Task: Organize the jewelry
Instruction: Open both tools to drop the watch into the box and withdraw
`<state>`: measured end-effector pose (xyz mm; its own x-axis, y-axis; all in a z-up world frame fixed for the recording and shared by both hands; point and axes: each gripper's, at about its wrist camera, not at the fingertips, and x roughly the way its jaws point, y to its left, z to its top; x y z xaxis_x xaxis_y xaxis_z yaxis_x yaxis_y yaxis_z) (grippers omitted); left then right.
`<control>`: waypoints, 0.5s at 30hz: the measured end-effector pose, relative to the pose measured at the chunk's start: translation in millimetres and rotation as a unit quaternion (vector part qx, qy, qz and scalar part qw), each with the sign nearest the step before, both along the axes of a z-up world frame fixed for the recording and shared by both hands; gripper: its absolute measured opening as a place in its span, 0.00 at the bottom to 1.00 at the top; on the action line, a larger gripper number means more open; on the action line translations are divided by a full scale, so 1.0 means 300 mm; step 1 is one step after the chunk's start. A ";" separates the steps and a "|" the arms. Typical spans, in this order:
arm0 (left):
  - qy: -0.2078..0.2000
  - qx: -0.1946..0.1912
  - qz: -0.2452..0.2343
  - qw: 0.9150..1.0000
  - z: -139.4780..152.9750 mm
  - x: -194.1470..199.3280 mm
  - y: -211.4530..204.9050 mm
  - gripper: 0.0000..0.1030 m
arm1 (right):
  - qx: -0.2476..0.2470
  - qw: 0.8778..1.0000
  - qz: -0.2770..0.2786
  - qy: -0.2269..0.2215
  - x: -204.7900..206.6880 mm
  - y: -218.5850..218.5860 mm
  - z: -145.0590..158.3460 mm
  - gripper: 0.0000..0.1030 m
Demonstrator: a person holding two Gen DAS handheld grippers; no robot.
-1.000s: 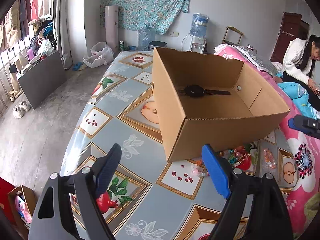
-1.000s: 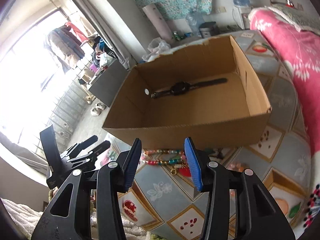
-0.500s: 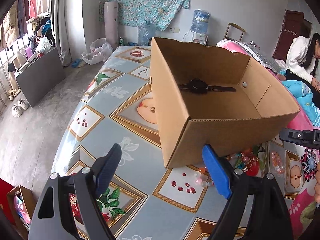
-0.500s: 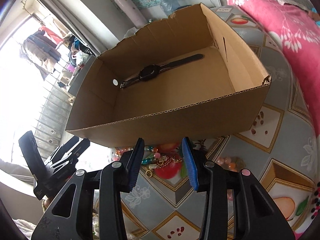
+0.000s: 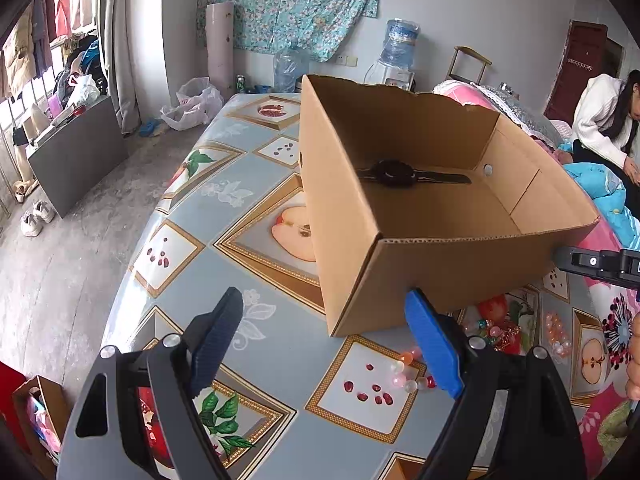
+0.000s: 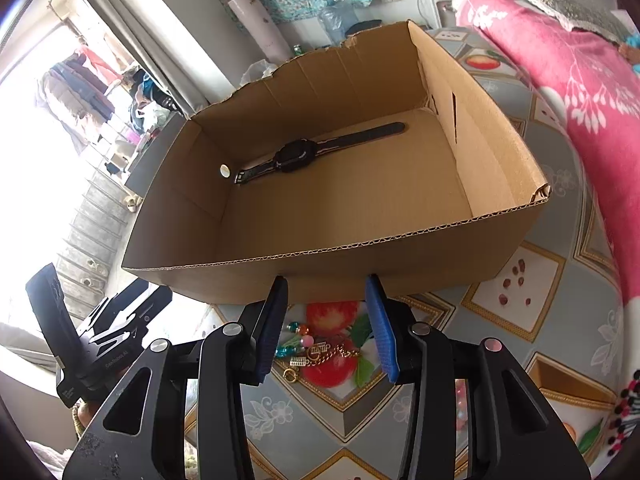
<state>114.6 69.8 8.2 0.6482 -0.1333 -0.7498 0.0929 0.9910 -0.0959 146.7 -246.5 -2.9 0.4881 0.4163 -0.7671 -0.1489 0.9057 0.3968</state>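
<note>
Ahead of your right gripper (image 6: 327, 322) the cardboard box (image 6: 360, 272) wall stands close, blocking any push forward; below its tips, open tablecloth (image 6: 516, 316) with a gold chain (image 6: 336, 354) and beads. Your left gripper (image 5: 326, 338) faces the box's near corner; leftward, bare cloth runs clear. Box top is open.
</note>
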 end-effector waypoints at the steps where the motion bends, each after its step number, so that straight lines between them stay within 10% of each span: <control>1: 0.000 0.001 0.000 1.000 0.001 0.005 -0.001 0.80 | -0.001 1.000 -0.001 -0.001 -0.003 0.001 0.000 0.39; 15: 0.011 0.000 0.007 1.000 -0.006 0.029 -0.012 0.80 | -0.022 0.999 -0.013 -0.026 -0.068 0.014 0.029 0.62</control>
